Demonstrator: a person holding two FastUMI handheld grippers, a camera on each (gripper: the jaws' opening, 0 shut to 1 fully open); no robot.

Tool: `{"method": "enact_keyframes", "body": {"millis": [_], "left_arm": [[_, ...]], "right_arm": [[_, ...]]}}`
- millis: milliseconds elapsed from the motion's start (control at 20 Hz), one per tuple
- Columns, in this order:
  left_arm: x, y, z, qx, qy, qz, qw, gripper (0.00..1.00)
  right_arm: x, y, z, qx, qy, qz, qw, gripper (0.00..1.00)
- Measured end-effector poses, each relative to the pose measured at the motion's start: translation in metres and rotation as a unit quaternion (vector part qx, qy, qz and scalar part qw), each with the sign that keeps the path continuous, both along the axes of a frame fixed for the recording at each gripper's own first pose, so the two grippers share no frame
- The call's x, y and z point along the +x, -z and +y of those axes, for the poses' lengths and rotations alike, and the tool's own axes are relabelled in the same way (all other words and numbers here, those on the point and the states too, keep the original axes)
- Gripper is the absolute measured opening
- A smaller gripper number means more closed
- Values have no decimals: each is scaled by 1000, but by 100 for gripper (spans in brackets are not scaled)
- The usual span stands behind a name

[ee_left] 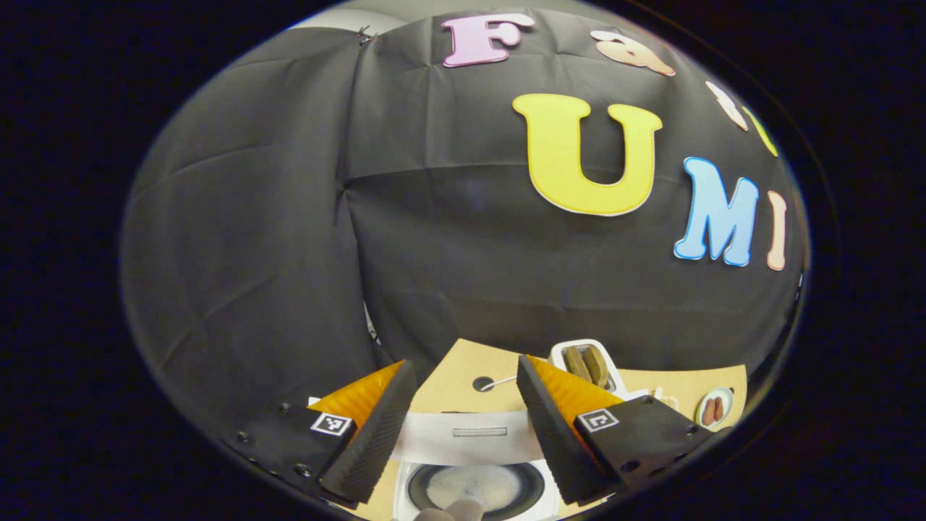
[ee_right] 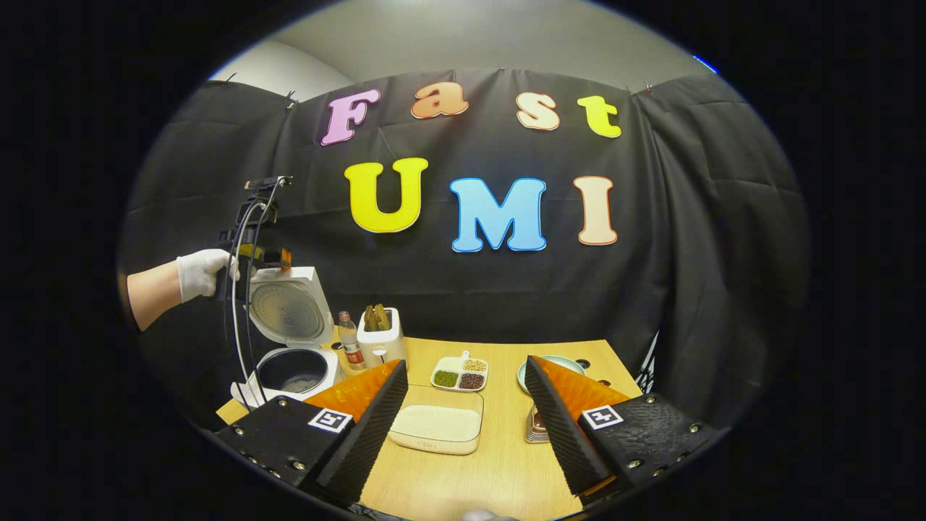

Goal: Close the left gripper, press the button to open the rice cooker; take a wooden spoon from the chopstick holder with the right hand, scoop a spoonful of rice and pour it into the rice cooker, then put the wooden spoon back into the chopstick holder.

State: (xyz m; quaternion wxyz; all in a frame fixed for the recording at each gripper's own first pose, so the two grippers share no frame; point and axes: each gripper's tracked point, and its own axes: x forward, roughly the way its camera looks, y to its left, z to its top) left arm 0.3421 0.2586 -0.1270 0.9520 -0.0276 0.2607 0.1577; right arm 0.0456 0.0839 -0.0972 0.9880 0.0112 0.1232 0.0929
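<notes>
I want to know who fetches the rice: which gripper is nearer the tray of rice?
Right. The right gripper hangs open just above the tray of rice; the left gripper is up by the rice cooker's raised lid.

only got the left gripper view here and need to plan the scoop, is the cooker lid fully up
Observer: Yes. In the right gripper view the rice cooker stands open with its lid raised upright.
Operator: where's the rice
Observer: In a shallow white tray on the table, lying between the right gripper's open fingers in its view.
Operator: and the spoon holder
Observer: The chopstick holder stands just right of the cooker, with a bottle between them.
Operator: where's my left gripper then
Observer: The left gripper is held in a gloved hand above the lid's top edge.
</notes>
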Motion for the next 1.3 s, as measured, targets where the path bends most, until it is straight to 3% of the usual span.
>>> {"method": "enact_keyframes", "body": {"millis": [450,550,750,1050,1200,1300], "left_arm": [[-76,45,-35,-44,29,77,996,99],[-101,78,-48,-65,36,121,990,97],[-135,124,-58,-62,40,158,985,100],[-181,172,-72,-39,72,226,971,97],[-200,194,-81,-63,68,264,960,95],[-203,198,-80,-59,74,265,960,96]], "right_arm": [[-8,11,5,24,-16,13,999,100],[-10,17,9,30,-24,21,999,99],[-14,29,9,34,-34,38,998,100],[-15,42,14,39,-47,55,997,100],[-15,45,15,46,-51,61,996,100],[-13,48,15,49,-54,66,995,100]]}}
